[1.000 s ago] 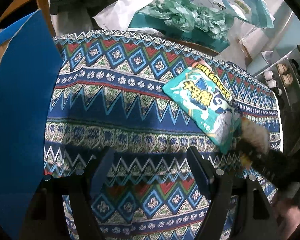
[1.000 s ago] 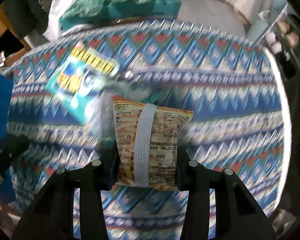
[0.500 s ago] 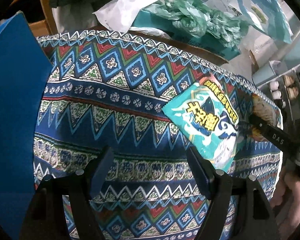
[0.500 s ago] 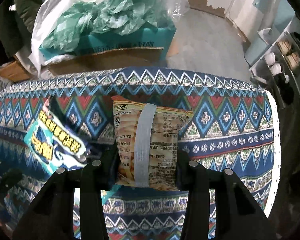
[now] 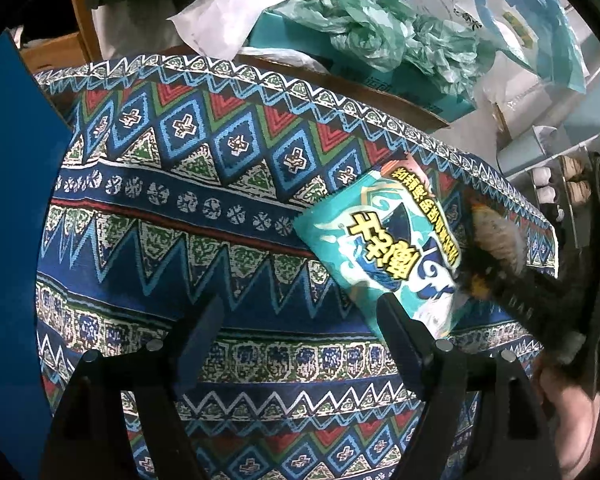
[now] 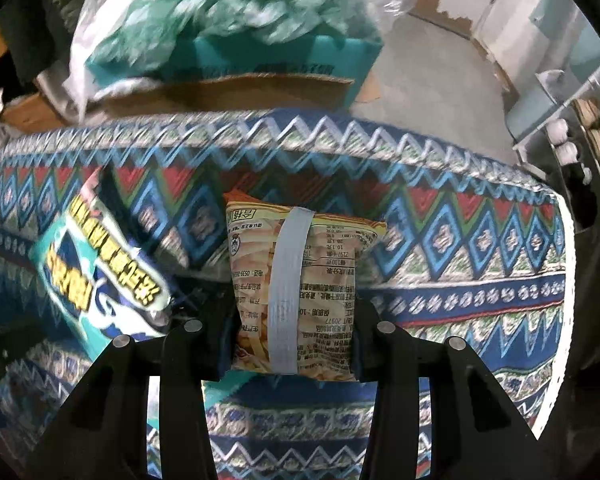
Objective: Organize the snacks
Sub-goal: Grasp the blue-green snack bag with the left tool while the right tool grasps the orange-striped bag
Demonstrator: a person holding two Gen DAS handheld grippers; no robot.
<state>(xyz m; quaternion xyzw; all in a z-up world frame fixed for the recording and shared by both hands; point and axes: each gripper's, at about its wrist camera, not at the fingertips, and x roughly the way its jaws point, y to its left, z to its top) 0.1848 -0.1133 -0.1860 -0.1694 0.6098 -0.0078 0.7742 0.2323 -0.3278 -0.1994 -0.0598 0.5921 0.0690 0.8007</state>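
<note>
The right gripper has its jaws clamped on a yellow printed snack bag; a teal foil snack packet lies at nine o'clock on the patterned-cloth table

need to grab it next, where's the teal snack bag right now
The teal snack bag lies flat on the patterned tablecloth, right of centre in the left wrist view, just left of the right gripper and its orange snack bag.

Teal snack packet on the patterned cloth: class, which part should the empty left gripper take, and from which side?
The teal snack packet lies flat and slanted, so come from above and pinch its near sealed corner beside the left gripper, whose jaws are opening with nothing between them. Its far side is crowded by the right gripper's bag.
</note>
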